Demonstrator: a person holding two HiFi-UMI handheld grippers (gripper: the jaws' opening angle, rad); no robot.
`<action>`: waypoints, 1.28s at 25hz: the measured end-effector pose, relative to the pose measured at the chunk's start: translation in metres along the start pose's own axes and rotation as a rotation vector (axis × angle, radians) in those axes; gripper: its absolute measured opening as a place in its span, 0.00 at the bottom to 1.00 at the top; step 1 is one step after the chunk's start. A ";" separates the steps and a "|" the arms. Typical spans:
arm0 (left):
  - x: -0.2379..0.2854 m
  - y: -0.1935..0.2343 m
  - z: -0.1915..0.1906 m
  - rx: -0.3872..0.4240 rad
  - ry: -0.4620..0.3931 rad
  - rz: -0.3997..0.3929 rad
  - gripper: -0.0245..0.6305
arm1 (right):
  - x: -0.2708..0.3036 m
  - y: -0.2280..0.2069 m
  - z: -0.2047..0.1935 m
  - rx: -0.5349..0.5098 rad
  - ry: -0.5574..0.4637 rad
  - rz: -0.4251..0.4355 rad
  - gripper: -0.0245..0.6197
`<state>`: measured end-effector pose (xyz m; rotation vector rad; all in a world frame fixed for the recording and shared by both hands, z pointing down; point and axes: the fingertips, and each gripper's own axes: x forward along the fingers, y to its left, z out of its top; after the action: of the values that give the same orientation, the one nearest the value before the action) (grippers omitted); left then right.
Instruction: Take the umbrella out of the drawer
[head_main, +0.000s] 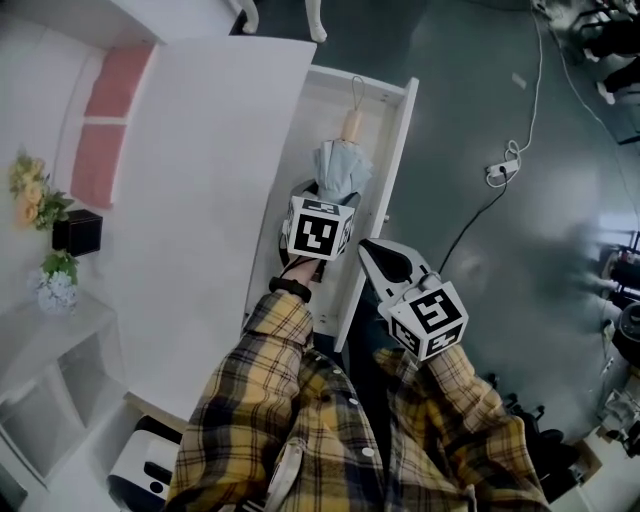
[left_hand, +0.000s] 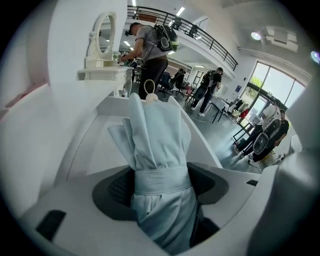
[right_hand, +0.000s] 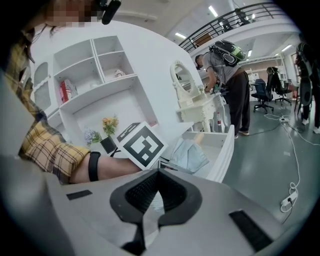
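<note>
Left gripper view: the left claw (left_hand: 160, 189) is clamped wide across the folded pale-blue umbrella (left_hand: 157, 142), its pads pressing right at the wrap strap (left_hand: 161, 180).
Right claw: the right claw (right_hand: 149, 202) has its jaws together on nothing. It sits low and right of centre in the head view, just outside the drawer's front edge.
Umbrella's place: it is at the centre of the head view, lying along the open white drawer (head_main: 398, 140). Its wooden handle (head_main: 352, 126) points toward the top of the frame, and it is not yet clear of the walls.
Slip risk: the grip is on soft cloth, not the shaft. I judge the bundle could slide through the pads if lifted fast.
Snag risk: the handle and its cord loop (head_main: 357, 90) sit near the drawer's far wall and could catch there as the far end tilts.
Droop risk: held at one end only, the handle end may sag and knock a side wall.
</note>
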<state>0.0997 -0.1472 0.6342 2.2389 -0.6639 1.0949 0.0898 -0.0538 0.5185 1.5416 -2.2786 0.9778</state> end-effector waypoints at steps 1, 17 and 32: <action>-0.005 -0.001 0.002 -0.006 -0.011 0.001 0.52 | -0.001 0.002 0.003 -0.009 -0.001 0.002 0.06; -0.106 -0.019 0.047 0.011 -0.222 -0.009 0.52 | -0.021 0.040 0.035 -0.122 -0.033 0.030 0.06; -0.228 -0.033 0.072 0.072 -0.428 0.001 0.52 | -0.040 0.079 0.077 -0.206 -0.100 0.072 0.06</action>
<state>0.0355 -0.1292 0.4021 2.5619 -0.8053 0.6469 0.0508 -0.0551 0.4078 1.4615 -2.4305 0.6705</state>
